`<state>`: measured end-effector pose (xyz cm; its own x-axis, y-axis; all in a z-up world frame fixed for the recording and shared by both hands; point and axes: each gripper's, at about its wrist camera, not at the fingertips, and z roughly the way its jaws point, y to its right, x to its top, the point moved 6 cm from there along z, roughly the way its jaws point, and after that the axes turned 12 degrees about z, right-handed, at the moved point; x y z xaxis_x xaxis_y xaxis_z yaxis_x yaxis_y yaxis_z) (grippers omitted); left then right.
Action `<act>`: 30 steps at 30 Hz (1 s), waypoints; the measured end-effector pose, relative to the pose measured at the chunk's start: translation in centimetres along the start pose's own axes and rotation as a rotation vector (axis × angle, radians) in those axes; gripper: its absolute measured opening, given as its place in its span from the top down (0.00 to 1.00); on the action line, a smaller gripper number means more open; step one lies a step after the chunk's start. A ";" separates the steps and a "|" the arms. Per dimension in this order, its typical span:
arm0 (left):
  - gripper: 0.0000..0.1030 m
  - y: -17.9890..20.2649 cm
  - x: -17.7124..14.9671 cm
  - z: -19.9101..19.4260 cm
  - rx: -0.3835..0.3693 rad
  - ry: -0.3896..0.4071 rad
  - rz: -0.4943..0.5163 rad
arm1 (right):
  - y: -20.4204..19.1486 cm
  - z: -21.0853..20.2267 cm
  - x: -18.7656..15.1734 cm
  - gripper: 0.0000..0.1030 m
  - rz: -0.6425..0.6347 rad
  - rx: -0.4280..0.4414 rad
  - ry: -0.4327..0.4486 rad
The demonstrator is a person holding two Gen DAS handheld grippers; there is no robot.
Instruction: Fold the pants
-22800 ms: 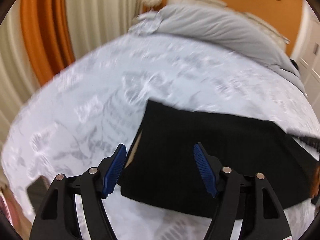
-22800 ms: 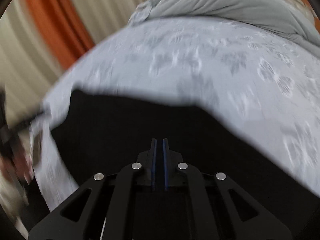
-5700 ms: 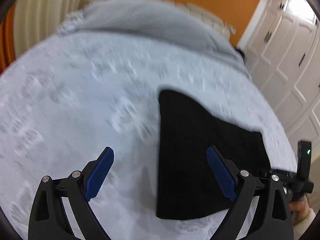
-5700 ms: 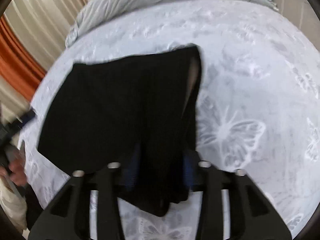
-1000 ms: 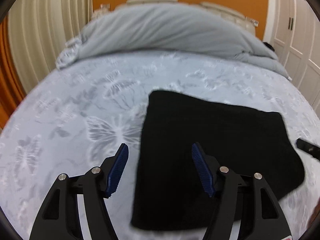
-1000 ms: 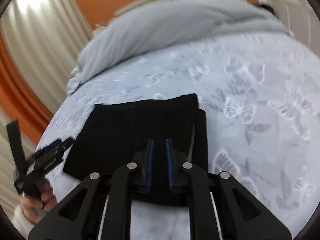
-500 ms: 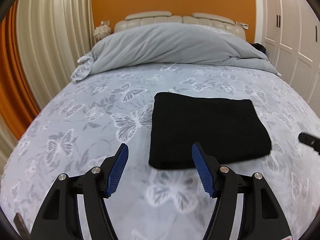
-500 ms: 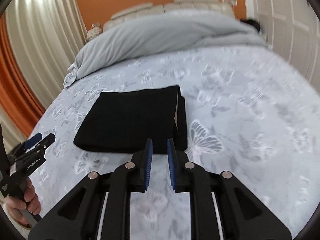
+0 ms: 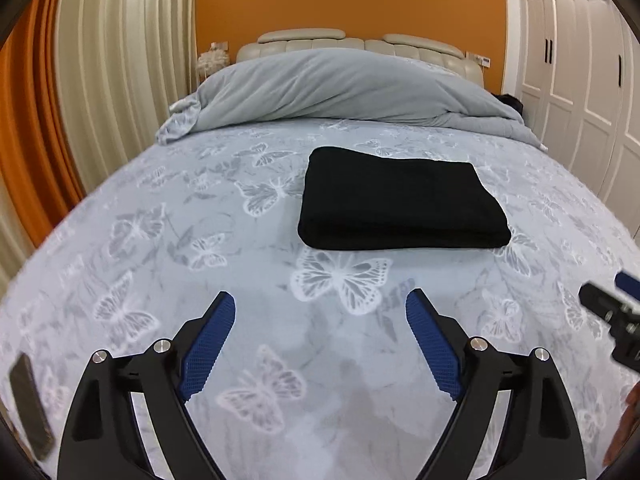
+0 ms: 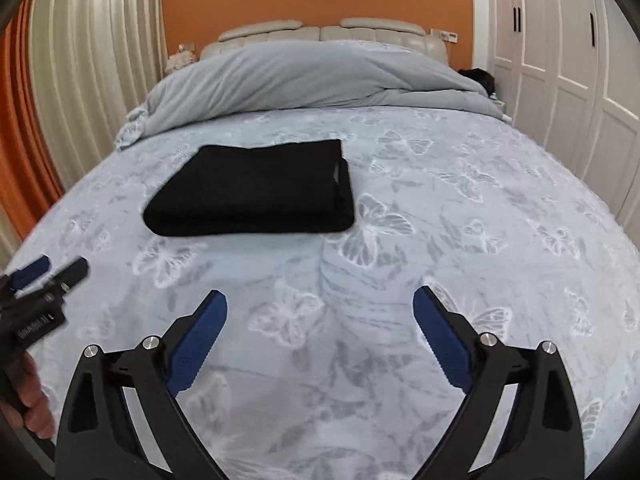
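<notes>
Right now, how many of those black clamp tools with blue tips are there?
2. The left gripper hangs open over the bedspread; the right gripper is open beside it. Both sit short of the folded black pants.

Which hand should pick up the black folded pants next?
Probably the left gripper: the pants lie nearly straight ahead of it. From the right gripper they sit off to its left. Both are open and held back.

Pants (image 9: 400, 196): matt black cloth, soft nap. Bedspread (image 9: 160, 240): smooth printed cloth. Left gripper (image 9: 320, 344) and right gripper (image 10: 320, 340): matt black plastic, ribbed blue pads (image 9: 208, 344), bright metal pins.
</notes>
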<state>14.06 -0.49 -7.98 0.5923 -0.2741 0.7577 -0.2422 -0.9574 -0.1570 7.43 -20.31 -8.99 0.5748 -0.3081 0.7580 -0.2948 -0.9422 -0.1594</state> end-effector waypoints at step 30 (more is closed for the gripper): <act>0.18 0.7 -0.7 0.4 0.055 0.006 0.038 | -0.6 0.1 -1.0 0.08 0.047 0.014 -0.015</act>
<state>13.82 -0.97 -8.87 0.5792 -0.3097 0.7541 -0.2219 -0.9500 -0.2197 7.11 -19.40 -9.74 0.5718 -0.3538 0.7402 -0.3108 -0.9284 -0.2036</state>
